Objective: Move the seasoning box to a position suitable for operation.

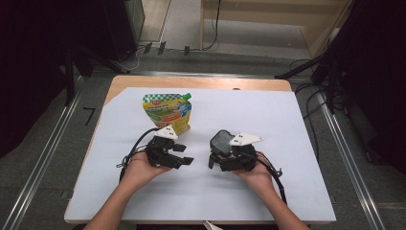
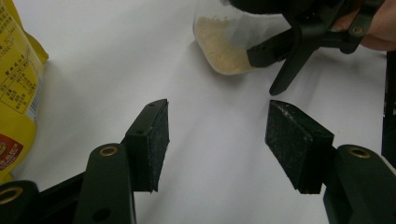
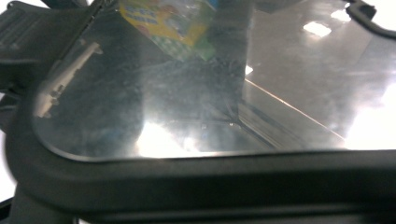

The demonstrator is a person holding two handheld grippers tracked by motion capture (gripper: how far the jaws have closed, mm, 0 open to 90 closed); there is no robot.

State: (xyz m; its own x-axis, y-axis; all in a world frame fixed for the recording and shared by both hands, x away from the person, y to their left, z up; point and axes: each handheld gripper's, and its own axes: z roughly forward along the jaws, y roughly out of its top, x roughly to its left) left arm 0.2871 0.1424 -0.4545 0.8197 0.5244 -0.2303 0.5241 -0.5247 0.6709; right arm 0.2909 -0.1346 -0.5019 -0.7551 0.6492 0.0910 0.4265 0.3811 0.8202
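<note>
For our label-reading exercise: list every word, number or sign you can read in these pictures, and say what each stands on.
None can be read.
Yellow spouted pouch with green checked top: red badge and coloured print, too small.
The same pouch in the left gripper view: rows of small dark characters, too blurred.
Clear lidded container of beige powder: no label seen.

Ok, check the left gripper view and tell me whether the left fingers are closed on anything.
No: the left gripper stands open, and between its fingers lies bare white table, with the yellow pouch off to one side.

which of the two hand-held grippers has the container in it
The right hand-held gripper, clamped on the clear lidded container. The left hand-held gripper stands open over bare table.
</note>
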